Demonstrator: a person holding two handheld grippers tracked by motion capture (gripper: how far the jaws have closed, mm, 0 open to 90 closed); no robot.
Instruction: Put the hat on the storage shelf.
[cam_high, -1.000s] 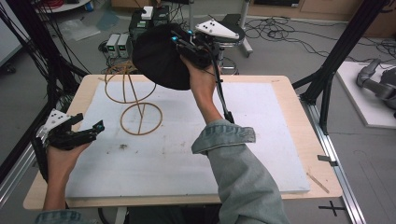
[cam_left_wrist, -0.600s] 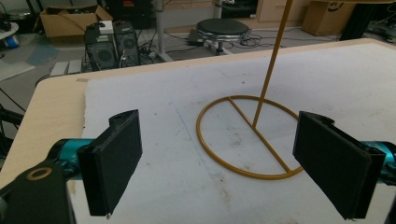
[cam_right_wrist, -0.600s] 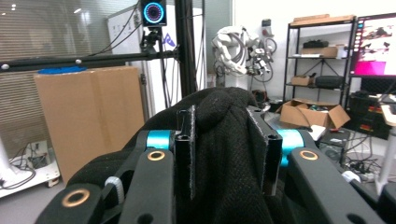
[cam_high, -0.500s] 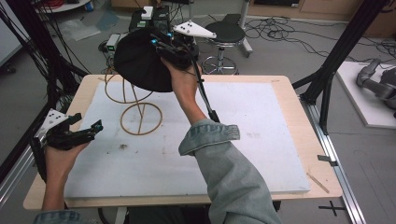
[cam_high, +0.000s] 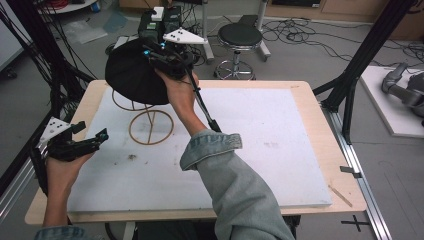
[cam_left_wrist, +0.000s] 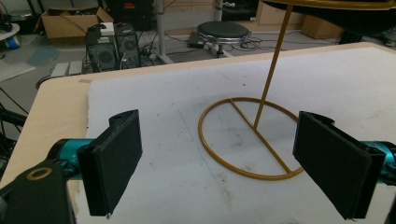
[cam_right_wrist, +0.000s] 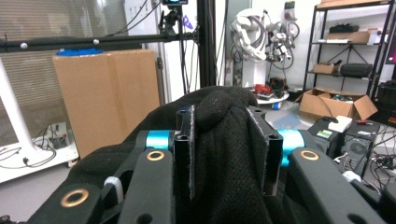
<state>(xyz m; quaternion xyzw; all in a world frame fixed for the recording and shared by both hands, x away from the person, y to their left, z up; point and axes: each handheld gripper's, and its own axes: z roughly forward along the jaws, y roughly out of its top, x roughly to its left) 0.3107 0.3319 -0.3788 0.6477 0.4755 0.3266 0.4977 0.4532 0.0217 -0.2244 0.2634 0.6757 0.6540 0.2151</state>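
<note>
— Above the far left of the surface, what is noted?
— High view: the right hand-held gripper carries a black hat over the top ring of a gold wire stand.
— Is the grip confirmed?
— Right gripper view: the hat's knit fabric is bunched and clamped between both pads; the stand is out of frame.
— And the left hand-held gripper?
— High view: it is at the surface's left edge, near the stand. Left gripper view: jaws wide apart, nothing between them, the stand's base ring and stem ahead, the hat's underside at the top edge.
</note>
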